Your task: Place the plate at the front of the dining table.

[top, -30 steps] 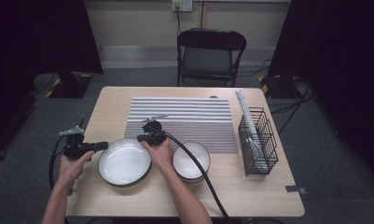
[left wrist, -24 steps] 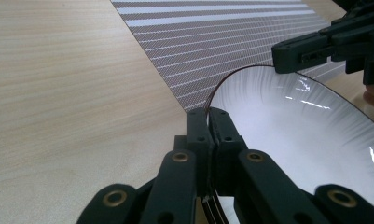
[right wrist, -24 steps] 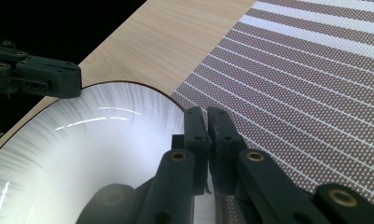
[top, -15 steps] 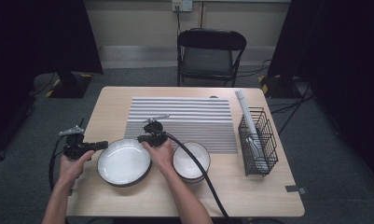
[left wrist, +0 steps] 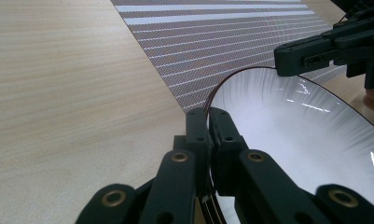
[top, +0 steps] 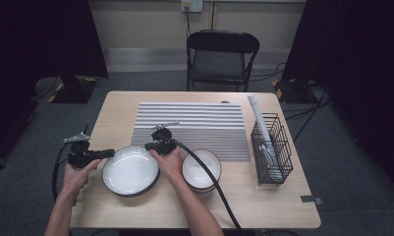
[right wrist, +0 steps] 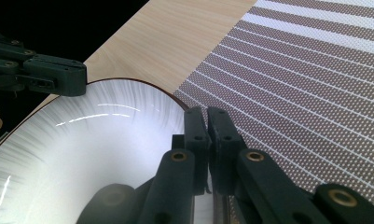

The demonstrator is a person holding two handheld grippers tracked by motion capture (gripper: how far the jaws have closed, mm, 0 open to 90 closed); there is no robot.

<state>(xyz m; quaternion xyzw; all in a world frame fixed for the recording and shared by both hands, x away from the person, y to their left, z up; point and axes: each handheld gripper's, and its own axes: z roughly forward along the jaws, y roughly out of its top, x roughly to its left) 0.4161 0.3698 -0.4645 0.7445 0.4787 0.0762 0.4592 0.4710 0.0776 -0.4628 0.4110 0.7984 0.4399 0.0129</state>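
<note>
Both the left gripper [top: 107,153] and right gripper [top: 149,146] are clamped on opposite rims of the large plate [top: 130,171], which rests on the table [top: 263,206]; lifting and placement appear to remain.

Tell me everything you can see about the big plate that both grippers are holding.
The big plate is round and shallow, glossy white inside with fine grey streaks toward a thin dark rim; it looks ceramic. It sits at the table's near edge, just before the striped mat and left of the small bowl. The left gripper is clamped on its left rim, the right gripper on its far right rim. Nothing lies in it.
</note>
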